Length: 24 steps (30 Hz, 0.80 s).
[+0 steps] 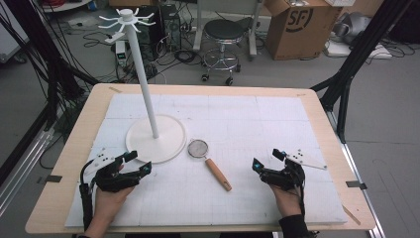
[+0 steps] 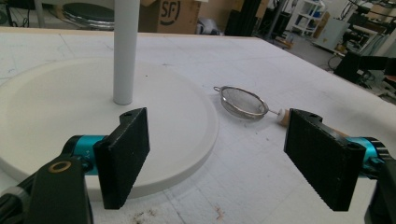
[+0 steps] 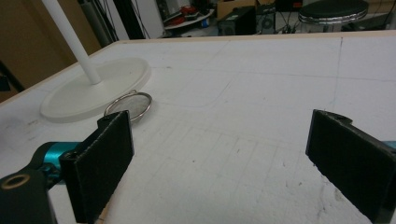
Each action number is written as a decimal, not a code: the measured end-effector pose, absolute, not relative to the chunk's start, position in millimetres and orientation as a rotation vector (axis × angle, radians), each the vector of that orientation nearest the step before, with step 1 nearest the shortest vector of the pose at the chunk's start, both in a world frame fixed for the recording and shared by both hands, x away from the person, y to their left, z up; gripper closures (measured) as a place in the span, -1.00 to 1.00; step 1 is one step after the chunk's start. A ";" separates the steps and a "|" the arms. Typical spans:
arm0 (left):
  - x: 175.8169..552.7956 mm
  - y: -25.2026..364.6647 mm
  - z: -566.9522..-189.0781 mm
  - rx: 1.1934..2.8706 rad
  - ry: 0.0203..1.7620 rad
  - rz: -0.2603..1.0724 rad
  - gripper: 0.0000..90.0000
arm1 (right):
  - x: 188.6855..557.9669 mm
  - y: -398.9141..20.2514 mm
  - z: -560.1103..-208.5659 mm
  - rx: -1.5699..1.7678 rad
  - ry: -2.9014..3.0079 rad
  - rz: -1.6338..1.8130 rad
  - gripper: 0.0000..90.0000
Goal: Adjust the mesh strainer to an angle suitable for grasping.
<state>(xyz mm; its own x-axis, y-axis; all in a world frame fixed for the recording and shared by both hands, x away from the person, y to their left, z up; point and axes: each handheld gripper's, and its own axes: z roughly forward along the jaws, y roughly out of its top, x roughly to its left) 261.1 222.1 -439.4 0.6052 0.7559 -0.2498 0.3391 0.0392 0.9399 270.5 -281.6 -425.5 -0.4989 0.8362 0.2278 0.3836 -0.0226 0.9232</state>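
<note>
Your left gripper (image 1: 132, 162) and right gripper (image 1: 268, 159) both rested low on the white mat (image 1: 257, 124) with jaws spread wide and nothing between them, and bare mat lay open between the two. The strainer (image 1: 207, 159) lay flat at the mat's middle, its mesh bowl just beside the stand's round base (image 1: 171, 144) and its wooden handle pointing toward five o'clock. The table's wooden edge (image 1: 79, 129) framed the mat, with a stool (image 1: 224, 34), a cardboard box (image 1: 302, 27) and cables beyond at twelve o'clock.

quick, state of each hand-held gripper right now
Left hand-held gripper: open, holding nothing, beside the white round stand base.
Right hand-held gripper: open, holding nothing, above the white table mat.
</note>
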 end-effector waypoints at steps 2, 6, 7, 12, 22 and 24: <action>260.7 222.6 -439.5 1.555 0.954 0.407 -0.49 | 270.9 -281.2 -425.6 1.265 1.863 1.534 -0.86; 260.6 222.9 -439.7 1.556 0.954 0.407 -0.49 | 270.9 -279.5 -425.6 1.264 1.868 1.535 -0.85; 260.6 222.9 -439.7 1.556 0.954 0.407 -0.49 | 270.7 -279.2 -425.6 1.268 1.873 1.532 -0.85; 260.7 222.5 -439.8 1.555 0.955 0.408 -0.49 | 271.7 -277.2 -426.0 1.272 1.898 1.547 -0.14; 260.8 222.4 -440.3 1.563 0.953 0.407 -0.49 | 285.8 -260.9 -432.8 1.302 2.037 1.557 0.67; 260.5 223.0 -440.6 1.563 0.957 0.408 -0.49 | 286.5 -257.9 -429.4 1.303 2.053 1.561 0.83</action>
<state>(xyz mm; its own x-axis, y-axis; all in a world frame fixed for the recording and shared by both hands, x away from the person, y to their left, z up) 260.5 223.0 -440.6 0.6006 0.7593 -0.2504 0.3454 0.0361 0.9378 286.5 -257.9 -429.4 -0.5680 0.7654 0.3026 0.4961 0.0250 0.8679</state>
